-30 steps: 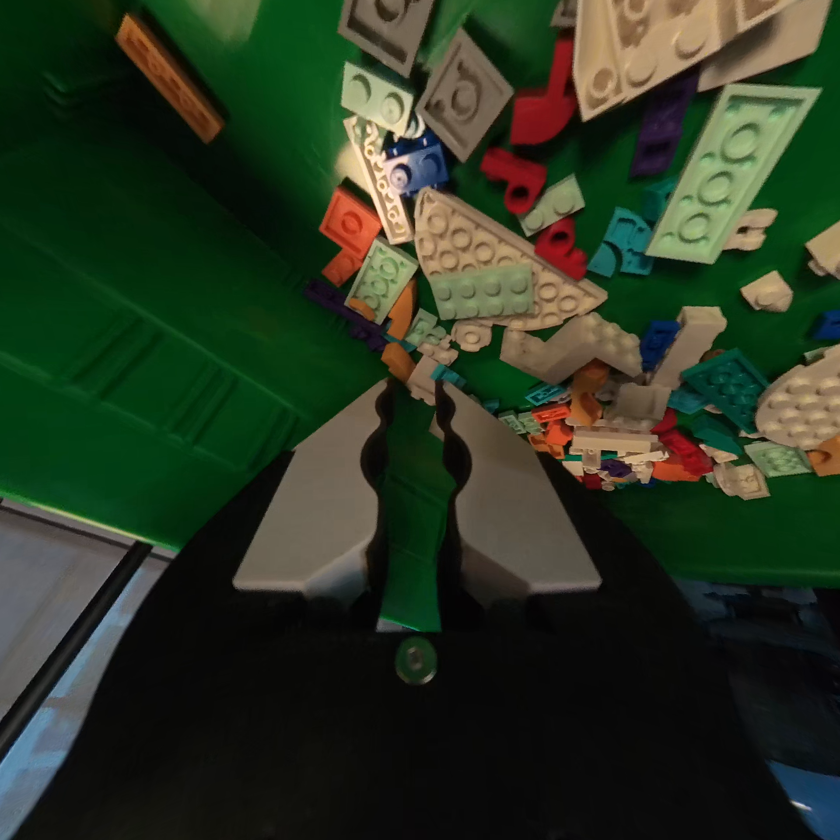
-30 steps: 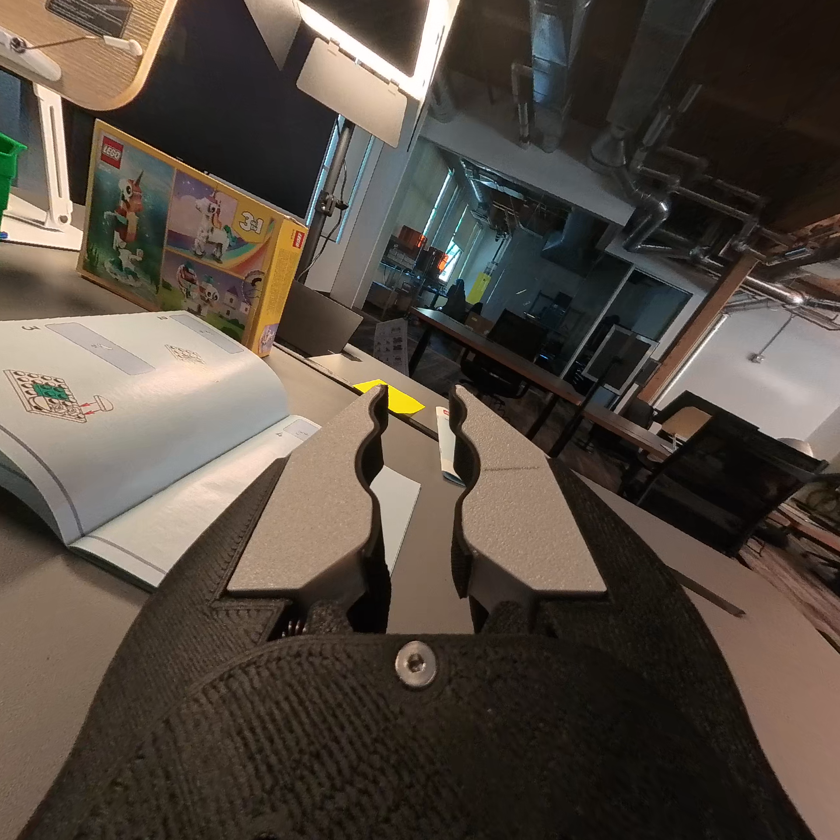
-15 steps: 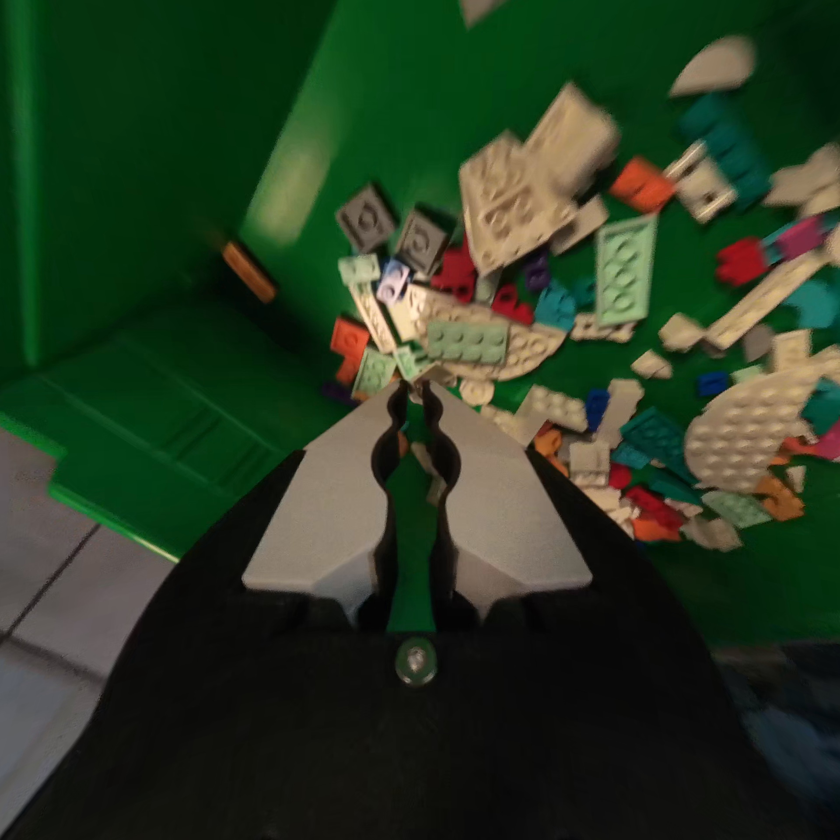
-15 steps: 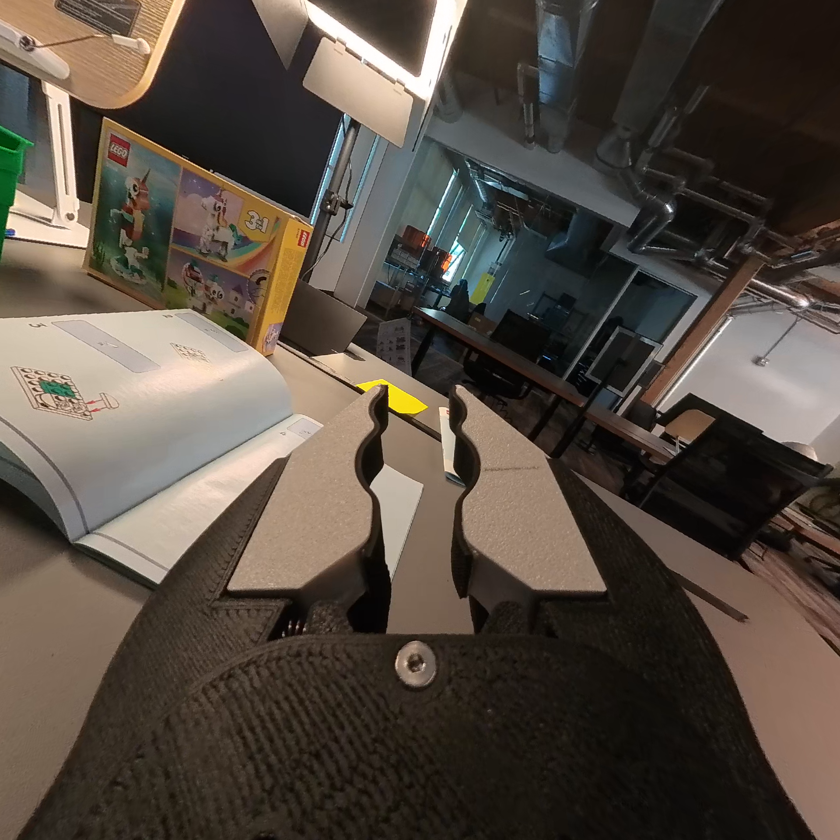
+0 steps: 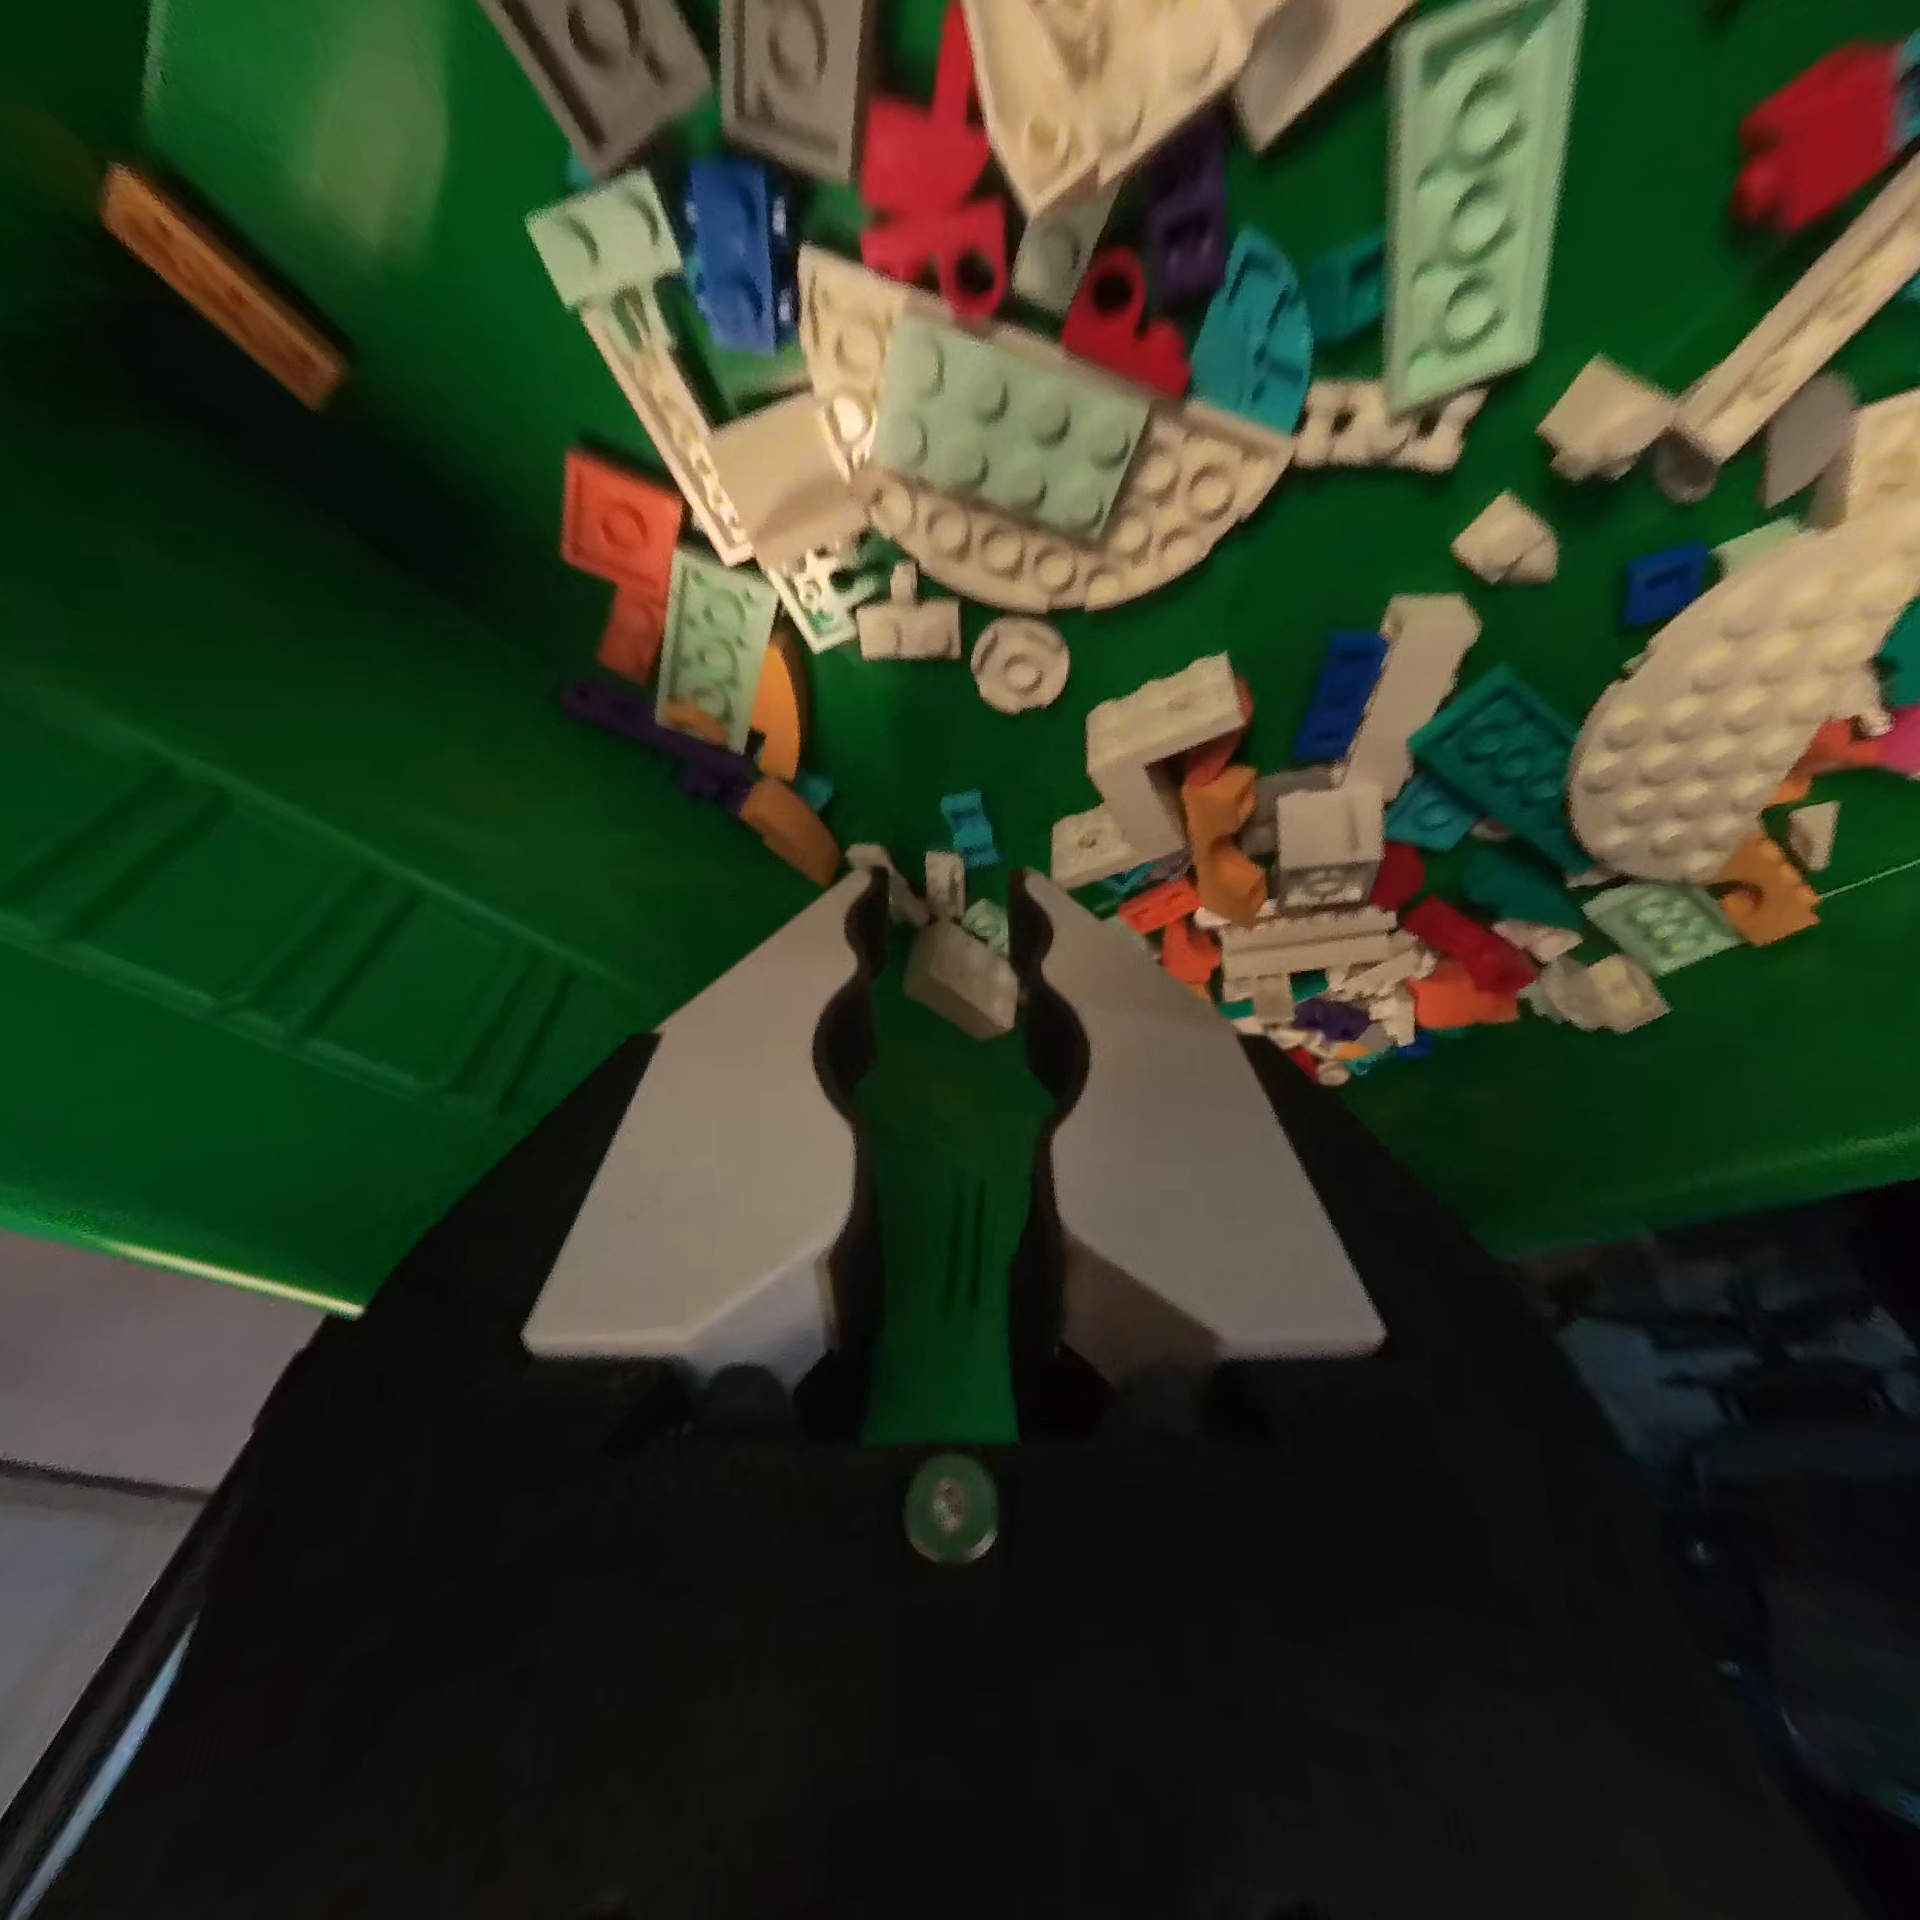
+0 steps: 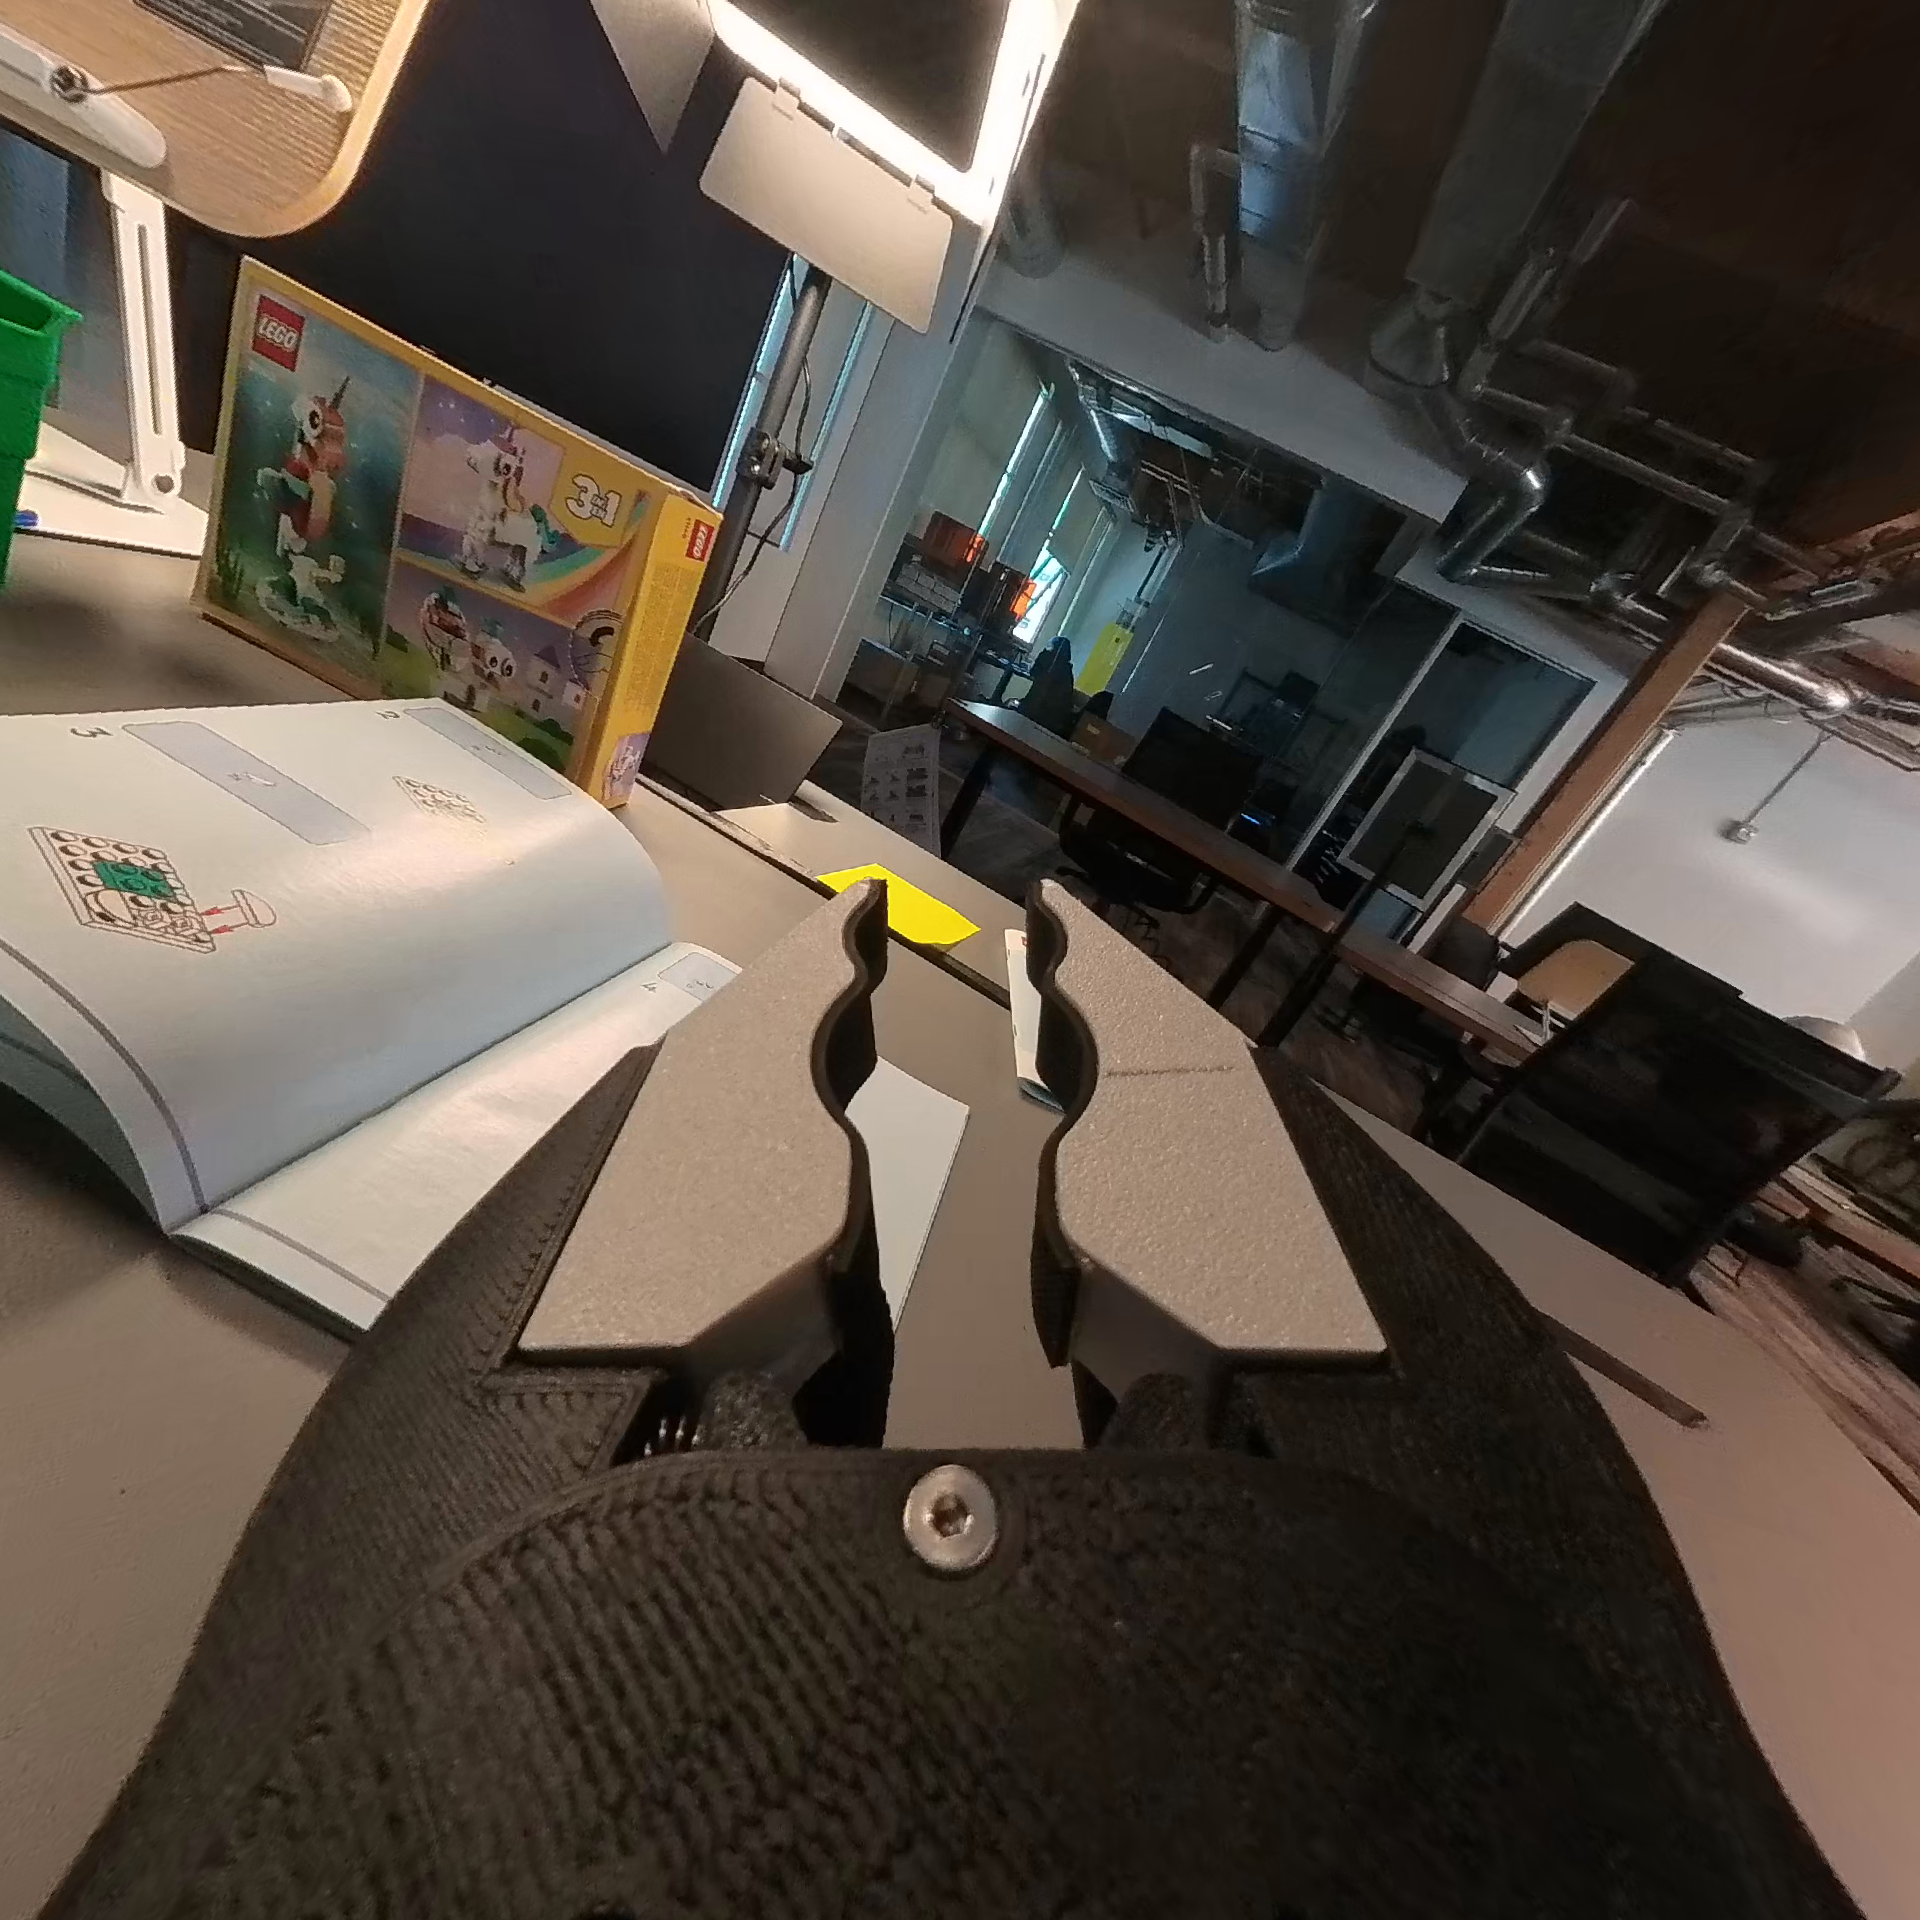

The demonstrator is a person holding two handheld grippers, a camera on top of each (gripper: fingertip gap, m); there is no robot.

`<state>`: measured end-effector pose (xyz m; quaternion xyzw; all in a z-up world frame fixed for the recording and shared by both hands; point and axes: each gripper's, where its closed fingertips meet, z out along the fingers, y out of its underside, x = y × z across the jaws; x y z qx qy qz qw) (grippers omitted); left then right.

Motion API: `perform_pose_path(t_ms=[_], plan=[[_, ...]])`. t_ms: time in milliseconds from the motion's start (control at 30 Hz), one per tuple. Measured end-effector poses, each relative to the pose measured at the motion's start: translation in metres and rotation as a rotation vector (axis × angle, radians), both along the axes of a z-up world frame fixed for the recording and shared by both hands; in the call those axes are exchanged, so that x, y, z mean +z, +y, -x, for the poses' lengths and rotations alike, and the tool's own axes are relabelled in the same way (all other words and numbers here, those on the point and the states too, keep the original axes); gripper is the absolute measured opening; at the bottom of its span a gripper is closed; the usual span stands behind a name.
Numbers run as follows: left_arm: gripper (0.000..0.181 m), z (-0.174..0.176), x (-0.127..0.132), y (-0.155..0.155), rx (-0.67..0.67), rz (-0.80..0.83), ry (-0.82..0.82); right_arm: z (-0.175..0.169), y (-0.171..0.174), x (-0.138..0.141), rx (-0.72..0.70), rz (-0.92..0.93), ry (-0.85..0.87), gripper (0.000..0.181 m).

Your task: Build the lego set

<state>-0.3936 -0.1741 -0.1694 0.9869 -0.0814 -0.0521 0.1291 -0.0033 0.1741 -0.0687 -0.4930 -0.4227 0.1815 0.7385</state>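
left wrist view first: the left gripper (image 5: pixel 948 891) is down inside the green bin (image 5: pixel 312 935), jaws parted to a narrow gap, and a small white brick (image 5: pixel 961 977) sits tilted between them near the tips. whether the fingers actually pinch it or it just lies in the gap, cannot tell; the frame is a bit blurred. just beyond the tips, a tiny teal piece (image 5: pixel 968 821). ahead and slightly right of the jaws, a mint green plate (image 5: pixel 1013 431) lies on top of a large white rounded plate (image 5: pixel 1081 551). left of the jaws' line, an orange-red plate (image 5: pixel 613 530) and, further off against the bin wall, a lone orange strip (image 5: pixel 218 286). to the right of the jaws, a dense heap of small orange, red and white parts (image 5: pixel 1330 935), with a big white studded round plate (image 5: pixel 1725 717) beyond it and a long mint plate (image 5: pixel 1470 192) far ahead right.

over to the right wrist view: the right gripper (image 6: pixel 956 909) hovers low over the grey table (image 6: pixel 156 1403), jaws parted narrowly with nothing between them. to the left of the jaws the open instruction booklet (image 6: pixel 312 935) lies flat on the table; ahead-left of it stands the yellow set box (image 6: pixel 447 540). just past the left fingertip, a yellow sticky note (image 6: pixel 914 920). a corner of the green bin (image 6: pixel 26 384) shows at the far left edge.
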Motion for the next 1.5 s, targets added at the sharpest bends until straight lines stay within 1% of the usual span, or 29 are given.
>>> perform_pose_path(t_ms=[67,300,533,667,800,900,967,1033,1067,1133,1200,1267,1333,1433,1500], plan=[[0.016,0.002,-0.001,-0.003,0.001,0.022,0.009,0.000,0.000,0.000,0.000,-0.001,-0.001,0.025],[0.013,0.001,-0.007,-0.008,0.008,0.085,0.006,0.000,0.000,0.000,-0.001,-0.003,-0.003,0.025],[0.008,0.005,-0.012,-0.007,0.015,0.100,0.012,0.001,0.000,0.000,0.000,-0.003,-0.004,0.025],[0.007,0.004,-0.011,-0.010,0.016,0.118,0.001,0.001,0.000,0.000,0.000,-0.003,-0.005,0.025],[0.007,0.003,0.002,-0.003,0.008,0.078,0.023,0.001,-0.001,-0.001,0.002,-0.003,-0.006,0.025],[0.007,-0.005,0.029,0.017,-0.011,-0.042,0.046,0.001,-0.001,-0.001,0.003,-0.004,-0.008,0.025],[0.007,-0.021,0.054,0.037,-0.045,-0.150,0.044,0.002,-0.001,-0.001,0.004,-0.005,-0.011,0.025],[0.006,-0.045,0.080,0.059,-0.107,-0.251,0.020,0.002,-0.002,-0.001,0.005,-0.005,-0.012,0.025],[0.006,-0.062,0.090,0.070,-0.148,-0.294,-0.008,0.002,-0.002,-0.001,0.006,-0.006,-0.012,0.025],[0.007,-0.107,0.104,0.091,-0.240,-0.358,-0.110,0.003,-0.002,-0.001,0.006,-0.007,-0.015,0.025],[0.006,-0.153,0.108,0.103,-0.348,-0.355,-0.212,0.003,-0.002,-0.002,0.005,-0.008,-0.017,0.025],[0.007,-0.189,0.103,0.112,-0.429,-0.320,-0.274,0.003,-0.002,-0.002,0.004,-0.007,-0.019,0.025],[0.007,-0.220,0.090,0.117,-0.490,-0.252,-0.319,0.003,-0.002,-0.002,0.006,-0.005,-0.021,0.025],[0.007,-0.261,0.060,0.119,-0.555,-0.145,-0.373,0.004,-0.002,-0.001,0.013,0.000,-0.012,0.025],[0.007,-0.278,0.038,0.120,-0.599,-0.096,-0.358,0.005,-0.002,-0.001,0.021,0.007,-0.006,0.025]])
